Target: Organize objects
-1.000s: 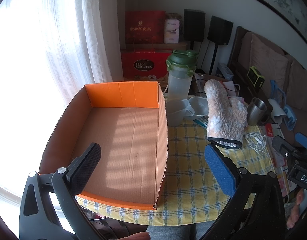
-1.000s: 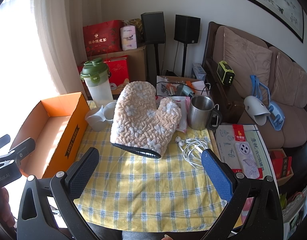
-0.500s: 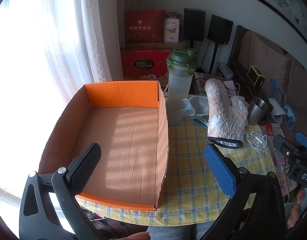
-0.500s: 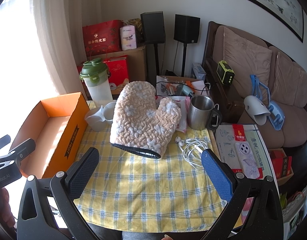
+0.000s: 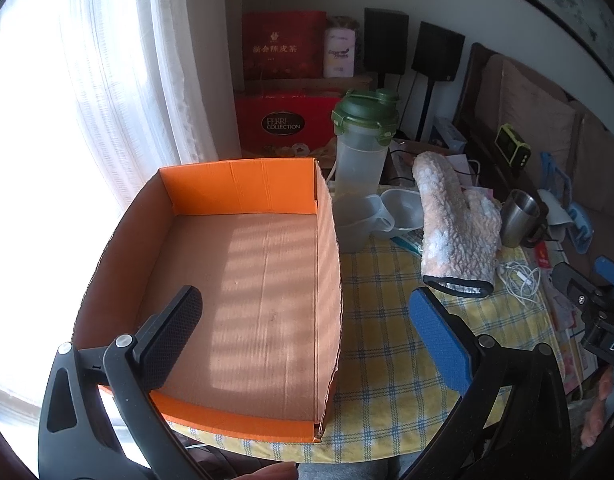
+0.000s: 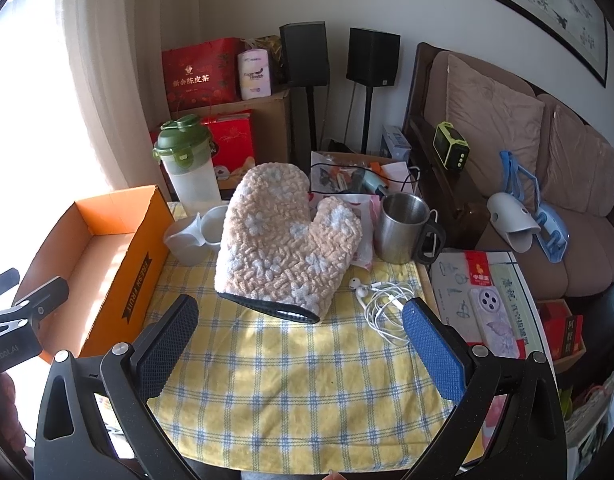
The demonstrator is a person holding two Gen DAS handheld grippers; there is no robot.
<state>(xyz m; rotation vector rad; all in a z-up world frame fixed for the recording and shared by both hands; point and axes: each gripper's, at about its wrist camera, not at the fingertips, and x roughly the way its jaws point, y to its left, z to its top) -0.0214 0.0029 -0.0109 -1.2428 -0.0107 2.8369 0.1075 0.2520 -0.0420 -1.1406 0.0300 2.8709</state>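
On the checked tablecloth point(image 6: 299, 376), the oven mitt point(image 6: 285, 248) lies right of the empty orange box point(image 5: 243, 264), likely awaiting packing, while the left gripper point(image 5: 303, 332) and right gripper point(image 6: 299, 340) hover with jaws spread wide, holding nothing.

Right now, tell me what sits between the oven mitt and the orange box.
Two clear plastic cups stand beside the oven mitt, between its far part and the orange box. Nearer, only bare checked cloth separates them. The right tool hovers open, unobstructed.
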